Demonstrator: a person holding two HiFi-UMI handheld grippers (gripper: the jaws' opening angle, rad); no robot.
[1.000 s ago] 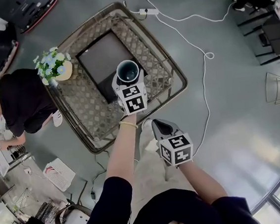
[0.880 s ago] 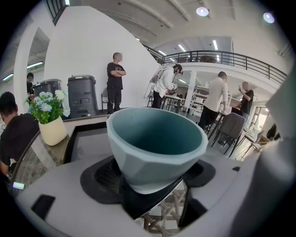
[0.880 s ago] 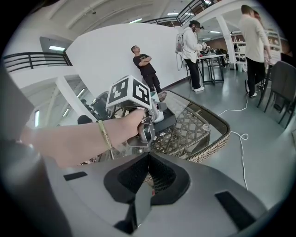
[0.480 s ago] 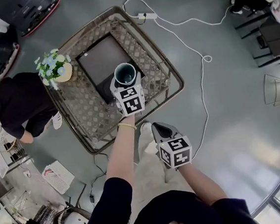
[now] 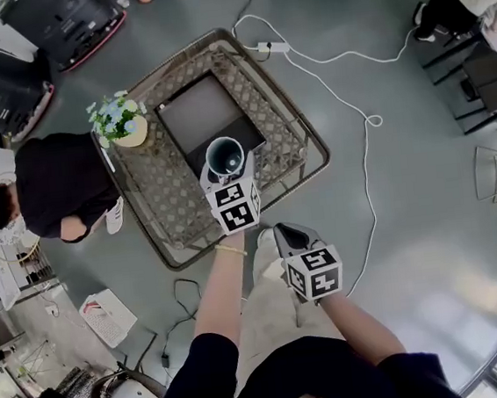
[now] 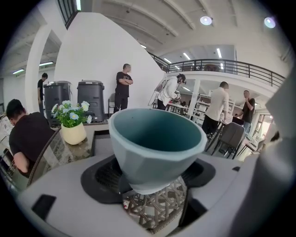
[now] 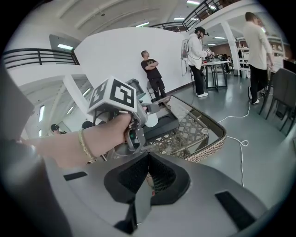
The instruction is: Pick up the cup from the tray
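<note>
A pale teal cup [image 5: 225,156] [image 6: 155,148] hangs just above the near edge of the dark tray [image 5: 204,110] on the wicker, glass-topped table [image 5: 166,186]. My left gripper [image 5: 228,171] [image 6: 153,179] is shut on the cup's base, its pads pressing from both sides, and the cup stands upright. The right gripper [image 5: 289,232] [image 7: 147,183] is held nearer my body, off the table's front corner, shut with nothing in it. In the right gripper view the left gripper's marker cube [image 7: 115,98] and the cup [image 7: 151,121] show above the tray [image 7: 167,124].
A pot of white and blue flowers [image 5: 120,121] [image 6: 72,125] stands on the table's left corner. A person in black [image 5: 60,183] sits close to that side. A white cable [image 5: 353,81] trails over the floor to the right. Black bins [image 5: 62,19] stand beyond the table.
The left gripper has drawn the cup back toward me, from over the tray's middle to over its near edge. The right gripper has hardly moved.
</note>
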